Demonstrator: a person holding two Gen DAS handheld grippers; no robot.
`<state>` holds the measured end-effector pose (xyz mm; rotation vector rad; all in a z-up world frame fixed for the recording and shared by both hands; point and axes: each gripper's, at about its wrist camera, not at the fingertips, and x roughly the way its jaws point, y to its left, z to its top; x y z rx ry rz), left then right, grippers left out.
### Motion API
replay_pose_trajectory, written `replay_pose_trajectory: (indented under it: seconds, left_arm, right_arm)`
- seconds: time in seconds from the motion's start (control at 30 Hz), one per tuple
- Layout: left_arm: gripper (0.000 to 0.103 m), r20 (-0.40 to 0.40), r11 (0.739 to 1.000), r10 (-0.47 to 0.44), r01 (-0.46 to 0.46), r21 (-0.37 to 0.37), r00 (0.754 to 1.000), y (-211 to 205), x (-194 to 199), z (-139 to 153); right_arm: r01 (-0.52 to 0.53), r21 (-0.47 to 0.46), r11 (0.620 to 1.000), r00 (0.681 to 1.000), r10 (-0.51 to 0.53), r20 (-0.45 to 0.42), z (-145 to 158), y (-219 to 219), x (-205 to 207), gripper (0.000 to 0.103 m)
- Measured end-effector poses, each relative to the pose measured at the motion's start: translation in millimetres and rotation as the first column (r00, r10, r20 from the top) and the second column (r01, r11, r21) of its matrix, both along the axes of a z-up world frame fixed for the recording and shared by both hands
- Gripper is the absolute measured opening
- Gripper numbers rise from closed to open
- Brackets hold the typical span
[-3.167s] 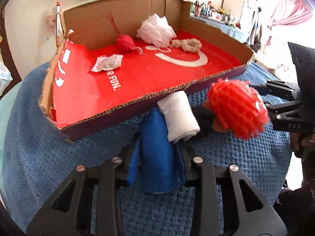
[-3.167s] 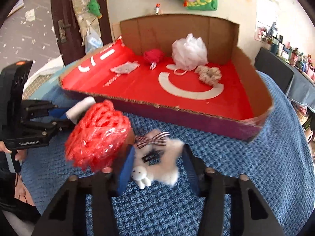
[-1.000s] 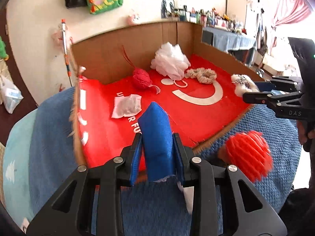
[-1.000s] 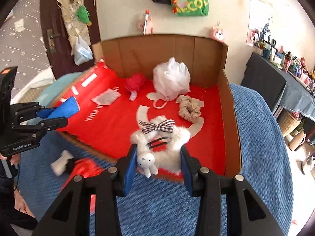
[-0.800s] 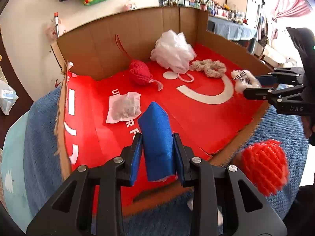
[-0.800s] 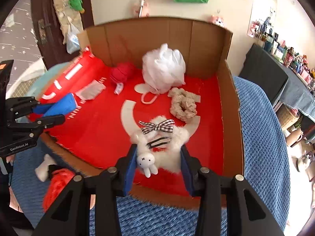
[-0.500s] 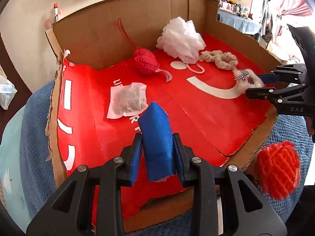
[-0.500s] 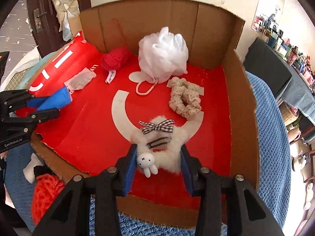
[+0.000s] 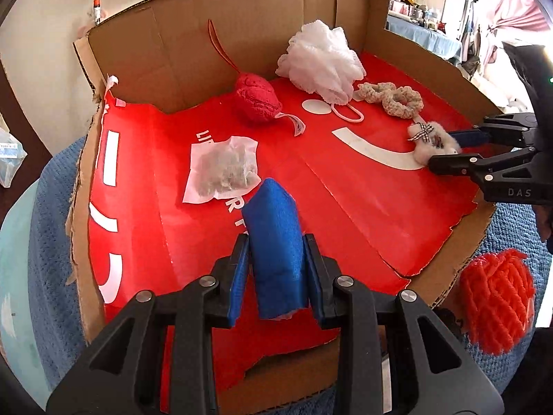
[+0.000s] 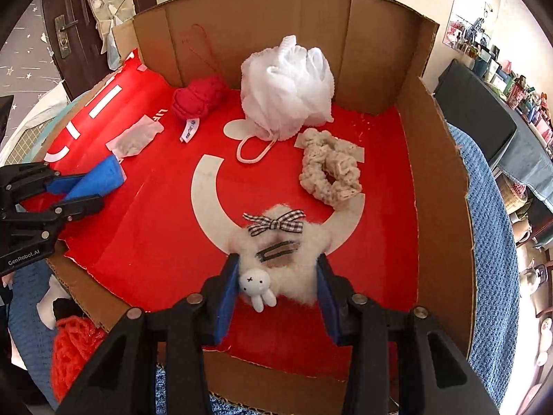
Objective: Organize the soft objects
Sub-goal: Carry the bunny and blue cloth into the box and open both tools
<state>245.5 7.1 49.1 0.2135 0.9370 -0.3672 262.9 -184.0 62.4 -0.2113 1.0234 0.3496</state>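
Left wrist view: the left gripper [image 9: 276, 273] is clenched on a rolled blue cloth [image 9: 274, 242] held over the near part of the red-lined cardboard box [image 9: 242, 24], with a clear packet [image 9: 223, 169], a red knitted ball [image 9: 257, 98], a white mesh pouf [image 9: 321, 60] and a beige scrunchie [image 9: 394, 98] lying farther in (an orange net ball [image 9: 496, 297] sits outside on the blue blanket [image 9: 48, 242]). Right wrist view: the right gripper [image 10: 276, 283] grasps a fluffy white hair clip [image 10: 280, 256] with a checked bow and a small rabbit charm, low over the box floor just in front of the scrunchie [image 10: 330, 169].
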Motion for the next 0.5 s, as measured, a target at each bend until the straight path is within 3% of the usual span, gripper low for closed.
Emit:
replay_pose_trajectory:
  seconds: [0.4, 0.47, 0.5]
  left_arm:
    - [0.032, -0.003, 1.000, 0.001, -0.001, -0.017, 1.000, 0.9, 1.9, -1.0]
    - [0.045, -0.004, 1.000, -0.004, 0.004, -0.022, 1.000, -0.1, 2.0, -1.5]
    - [0.045, -0.003, 1.000, -0.002, 0.002, -0.022, 1.000, 0.1, 1.8, -1.7]
  right_arm:
    - [-0.005, 0.004, 1.000, 1.000, 0.005, -0.002, -1.5, 0.9, 1.0, 0.054]
    - [-0.007, 0.003, 1.000, 1.000, 0.007, 0.000, -1.6, 2.0, 0.7, 0.055]
    - [-0.007, 0.005, 1.000, 1.000, 0.007, 0.000, -1.8, 1.7, 0.8, 0.055]
